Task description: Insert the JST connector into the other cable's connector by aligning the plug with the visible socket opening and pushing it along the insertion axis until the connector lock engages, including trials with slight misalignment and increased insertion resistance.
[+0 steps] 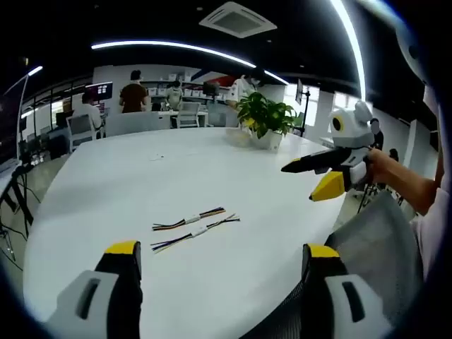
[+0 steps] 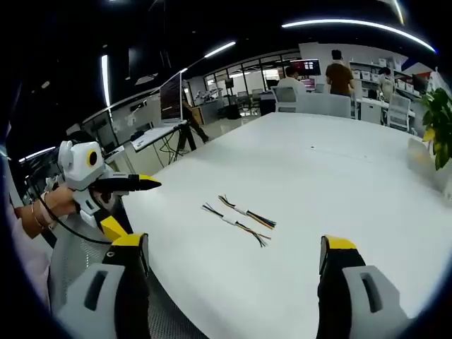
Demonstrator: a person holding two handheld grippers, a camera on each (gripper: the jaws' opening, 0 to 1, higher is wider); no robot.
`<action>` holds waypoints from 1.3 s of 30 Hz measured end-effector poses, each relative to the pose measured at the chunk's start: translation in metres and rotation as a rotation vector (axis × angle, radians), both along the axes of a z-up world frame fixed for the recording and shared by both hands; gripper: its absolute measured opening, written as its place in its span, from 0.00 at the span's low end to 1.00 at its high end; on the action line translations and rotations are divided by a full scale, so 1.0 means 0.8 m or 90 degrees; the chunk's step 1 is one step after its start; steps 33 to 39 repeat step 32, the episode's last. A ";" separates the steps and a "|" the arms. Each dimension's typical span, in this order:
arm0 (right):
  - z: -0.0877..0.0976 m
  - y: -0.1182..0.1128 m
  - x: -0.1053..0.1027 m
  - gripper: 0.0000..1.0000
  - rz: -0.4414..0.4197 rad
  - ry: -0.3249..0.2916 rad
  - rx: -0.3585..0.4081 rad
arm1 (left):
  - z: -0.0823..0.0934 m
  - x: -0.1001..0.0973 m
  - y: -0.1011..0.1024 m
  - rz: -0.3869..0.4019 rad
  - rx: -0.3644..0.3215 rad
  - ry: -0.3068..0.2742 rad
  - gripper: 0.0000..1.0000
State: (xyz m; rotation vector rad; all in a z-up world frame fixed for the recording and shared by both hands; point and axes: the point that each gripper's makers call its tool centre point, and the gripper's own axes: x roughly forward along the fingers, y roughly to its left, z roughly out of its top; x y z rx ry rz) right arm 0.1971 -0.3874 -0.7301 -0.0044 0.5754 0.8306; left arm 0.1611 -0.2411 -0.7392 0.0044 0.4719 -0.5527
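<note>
Two short cables lie side by side on the white table (image 1: 106, 183), near its front edge and roughly midway between the grippers. In the left gripper view, the upper cable (image 1: 189, 219) carries a white connector at its middle with coloured wires fanning out both ways, and the lower cable (image 1: 195, 233) lies just beside it, almost parallel. Whether the two touch cannot be told.

The left gripper (image 1: 222, 256) hangs above the table edge with its yellow-tipped jaws spread wide and nothing between them. The right gripper (image 1: 316, 179) comes in from the right side of that view, held in a person's hand (image 1: 385, 168), well apart from the cables; its jaws are parted and hold nothing.

A potted plant (image 1: 265, 120) stands farther back on the table. Several people stand at desks in the background.
</note>
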 end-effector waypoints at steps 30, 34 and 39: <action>0.006 -0.027 0.002 0.95 -0.079 -0.041 -0.028 | -0.016 -0.001 0.014 0.017 0.068 0.033 0.97; 0.003 -0.027 0.002 0.94 -0.080 -0.034 -0.026 | -0.016 -0.002 0.015 0.019 0.078 0.028 0.98; 0.003 -0.027 0.002 0.94 -0.080 -0.034 -0.026 | -0.016 -0.002 0.015 0.019 0.078 0.028 0.98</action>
